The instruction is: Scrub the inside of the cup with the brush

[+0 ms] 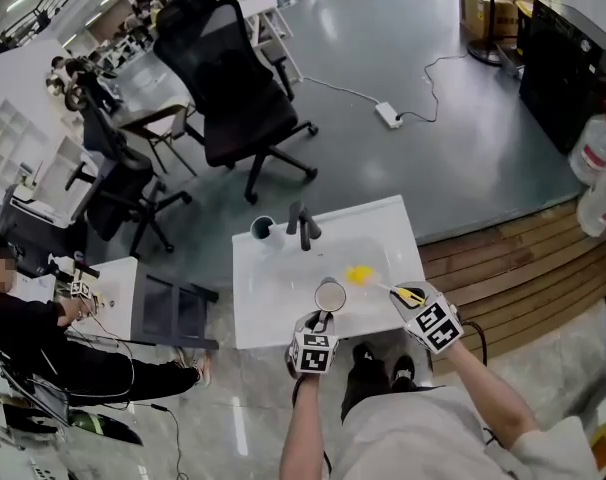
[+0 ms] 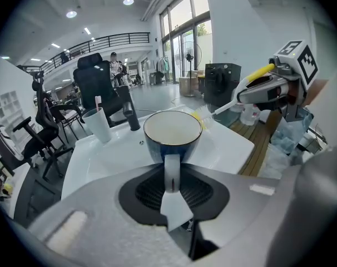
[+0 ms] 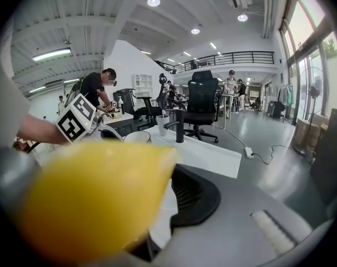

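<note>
A blue cup (image 1: 330, 295) with a white inside is upright over the front of the white sink (image 1: 283, 278). My left gripper (image 1: 323, 320) is shut on its white handle (image 2: 171, 170), and the cup's mouth (image 2: 173, 129) faces up. The brush has a yellow handle end (image 3: 90, 199), a thin white shaft (image 2: 227, 107) and yellow bristles (image 1: 358, 275). My right gripper (image 1: 408, 296) is shut on the handle, right of the cup. The bristles hang over the basin just right of and beyond the cup's rim, outside the cup. In the right gripper view the blurred yellow handle hides the jaws.
A black faucet (image 1: 303, 226) and a white tumbler (image 1: 264, 230) stand at the sink's back edge. Black office chairs (image 1: 238, 98) are on the grey floor beyond. A seated person (image 1: 23, 318) is at the left. A wooden step (image 1: 513, 258) and water bottles (image 1: 595, 153) lie to the right.
</note>
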The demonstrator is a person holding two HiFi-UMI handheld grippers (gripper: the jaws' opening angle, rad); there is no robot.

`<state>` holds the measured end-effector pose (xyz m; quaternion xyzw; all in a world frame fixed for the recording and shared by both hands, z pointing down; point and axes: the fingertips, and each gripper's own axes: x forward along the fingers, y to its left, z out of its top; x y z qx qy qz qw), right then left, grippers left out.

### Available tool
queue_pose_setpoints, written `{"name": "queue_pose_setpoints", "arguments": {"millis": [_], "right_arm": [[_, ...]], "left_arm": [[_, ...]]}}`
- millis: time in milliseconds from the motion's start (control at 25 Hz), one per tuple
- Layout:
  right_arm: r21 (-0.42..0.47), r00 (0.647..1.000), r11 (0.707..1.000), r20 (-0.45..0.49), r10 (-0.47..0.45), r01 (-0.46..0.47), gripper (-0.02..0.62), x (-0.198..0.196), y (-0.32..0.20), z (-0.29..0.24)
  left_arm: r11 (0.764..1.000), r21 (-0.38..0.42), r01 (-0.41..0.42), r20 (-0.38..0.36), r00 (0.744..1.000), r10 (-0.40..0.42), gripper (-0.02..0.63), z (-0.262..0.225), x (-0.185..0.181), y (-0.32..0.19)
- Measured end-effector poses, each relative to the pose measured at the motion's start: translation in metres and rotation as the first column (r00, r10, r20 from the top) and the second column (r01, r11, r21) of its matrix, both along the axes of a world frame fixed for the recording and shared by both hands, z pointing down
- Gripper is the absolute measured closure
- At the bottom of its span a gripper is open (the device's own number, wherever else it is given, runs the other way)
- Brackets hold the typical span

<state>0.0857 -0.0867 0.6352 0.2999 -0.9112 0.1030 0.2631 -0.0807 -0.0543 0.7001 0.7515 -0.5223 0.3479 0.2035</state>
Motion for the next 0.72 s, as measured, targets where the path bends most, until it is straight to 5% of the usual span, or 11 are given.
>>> {"name": "queue_pose_setpoints", "arguments": {"millis": [720], "right_arm": [[-0.009, 0.999, 1.000, -0.024, -0.027, 0.027, 0.558, -0.012, 0.001, 0.005]], "left_arm": [[0.996, -0.011, -0.085, -0.011, 0.996, 0.085, 0.548, 0.011, -0.005, -0.009]]}}
